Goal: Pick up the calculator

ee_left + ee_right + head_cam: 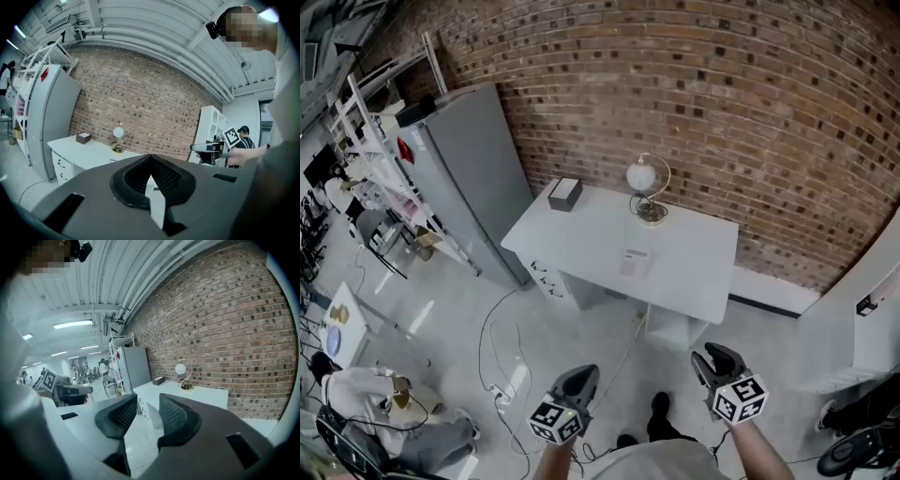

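Shelving [370, 141] in white at far left of head view, crowded with items too small to name. Below it, person [366, 398] seated low on pale floor [441, 309]. Next rightward, tall grey cabinet [473, 178] against brick wall [722, 103], just beside left end of white desk [694, 272]. Loose cable [502, 366] looping across floor in front of desk's drawers [546, 277].

On desk, from left: dark box [565, 194] at back left corner; calculator [635, 263], pale and flat, lying near middle of desktop, closer to front edge than to wall, well apart from box; globe lamp [647, 183], white ball in gold arc, at back by wall, behind calculator and apart from it.

Low in head view, left gripper [581, 375] held over floor, well short of desk and calculator, left marker cube [555, 422] nearest camera. Jaws closed tip to tip in left gripper view, nothing caught between, aimed toward desk with box and lamp in sight beyond. Between grippers, dark shoe [661, 405] on floor. Further right, right gripper [714, 358], likewise over floor and well apart from calculator, right marker cube [739, 398] behind jaws. Jaws spread apart in right gripper view, gap empty, only pale floor and desk showing through. Bare forearms [759, 455] behind both grippers, rising from bottom edge.

At far right, white unit [862, 300] against wall, beyond right end of desk.
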### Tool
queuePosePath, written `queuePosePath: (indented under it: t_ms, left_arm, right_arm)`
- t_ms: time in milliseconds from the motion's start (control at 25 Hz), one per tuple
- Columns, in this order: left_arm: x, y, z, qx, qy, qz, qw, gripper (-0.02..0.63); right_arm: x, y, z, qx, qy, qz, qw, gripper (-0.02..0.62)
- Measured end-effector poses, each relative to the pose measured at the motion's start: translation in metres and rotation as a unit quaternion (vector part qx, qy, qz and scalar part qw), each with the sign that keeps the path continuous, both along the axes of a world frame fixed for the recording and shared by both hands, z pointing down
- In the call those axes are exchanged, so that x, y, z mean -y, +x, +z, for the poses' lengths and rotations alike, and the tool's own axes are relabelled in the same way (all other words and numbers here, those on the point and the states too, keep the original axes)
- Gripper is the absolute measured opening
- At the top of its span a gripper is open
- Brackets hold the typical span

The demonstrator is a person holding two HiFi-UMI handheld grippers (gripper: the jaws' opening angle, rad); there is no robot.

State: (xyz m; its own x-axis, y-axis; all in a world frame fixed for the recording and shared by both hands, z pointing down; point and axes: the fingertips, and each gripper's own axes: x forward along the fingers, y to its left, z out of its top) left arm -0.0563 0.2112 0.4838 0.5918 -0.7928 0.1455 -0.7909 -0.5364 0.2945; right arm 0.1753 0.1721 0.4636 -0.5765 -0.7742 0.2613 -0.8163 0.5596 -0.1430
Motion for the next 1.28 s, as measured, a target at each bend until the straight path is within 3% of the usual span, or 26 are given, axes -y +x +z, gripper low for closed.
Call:
queuePosePath:
  t_ms: [680,1280]
  left_arm:
    - [0.144,0.059,0.003,0.018,-0.006,-0.034,0.9992,0.014]
    - [0.214,0.052,0.017,0.023,-0.022,-0.044,0.9985,0.014]
  right_arm:
    - [0.170,0.039,0.024,0.012,-0.026,-0.065,0.997,0.161]
    - [0.241,0.032,0.049,0.002,-0.052,-0.070,0.996,0.161]
